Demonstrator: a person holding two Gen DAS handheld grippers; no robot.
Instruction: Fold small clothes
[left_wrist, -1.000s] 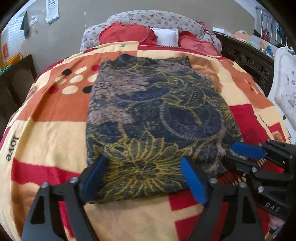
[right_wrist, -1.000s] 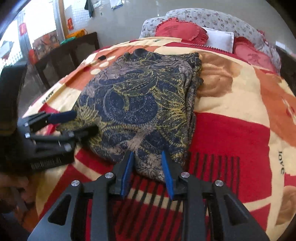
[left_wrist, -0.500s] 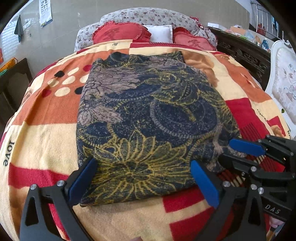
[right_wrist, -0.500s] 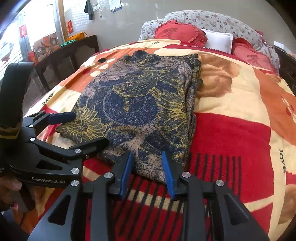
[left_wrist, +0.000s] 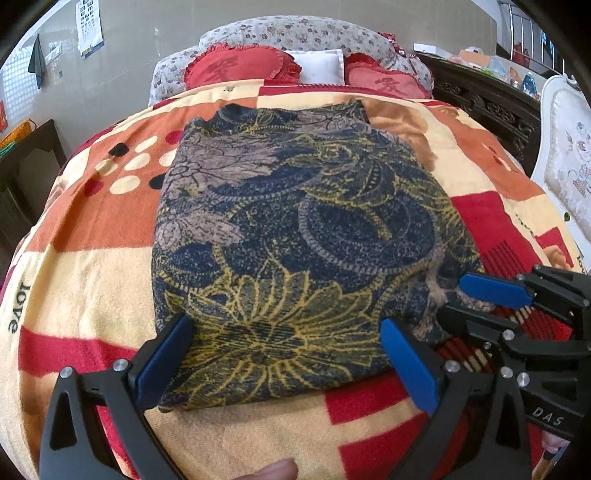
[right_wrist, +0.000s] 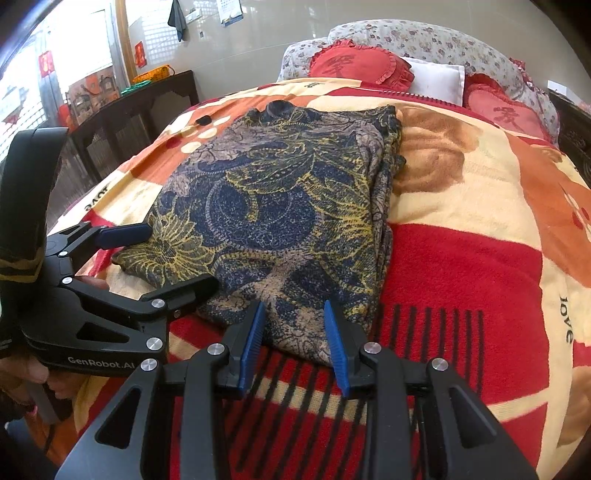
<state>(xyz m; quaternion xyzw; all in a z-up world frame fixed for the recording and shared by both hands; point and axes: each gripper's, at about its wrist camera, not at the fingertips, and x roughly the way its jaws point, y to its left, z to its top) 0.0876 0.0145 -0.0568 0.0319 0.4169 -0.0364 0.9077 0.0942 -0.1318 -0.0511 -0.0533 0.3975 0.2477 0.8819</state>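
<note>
One folded patterned garment (left_wrist: 295, 236) on one bed, over one patchwork blanket (left_wrist: 85, 273). Two hand-held grippers: left hand-held gripper (left_wrist: 284, 365), right hand-held gripper (right_wrist: 293, 345), each with two blue-padded fingers. Two red heart-shaped cushions (left_wrist: 236, 66), one white pillow (left_wrist: 317, 66) between, one floral bolster (left_wrist: 295, 31) behind. One calendar (left_wrist: 90, 31) on the wall.

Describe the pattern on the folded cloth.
Dark blue cloth with yellow flowers and grey-brown leaves; clearest in the left wrist view.
</note>
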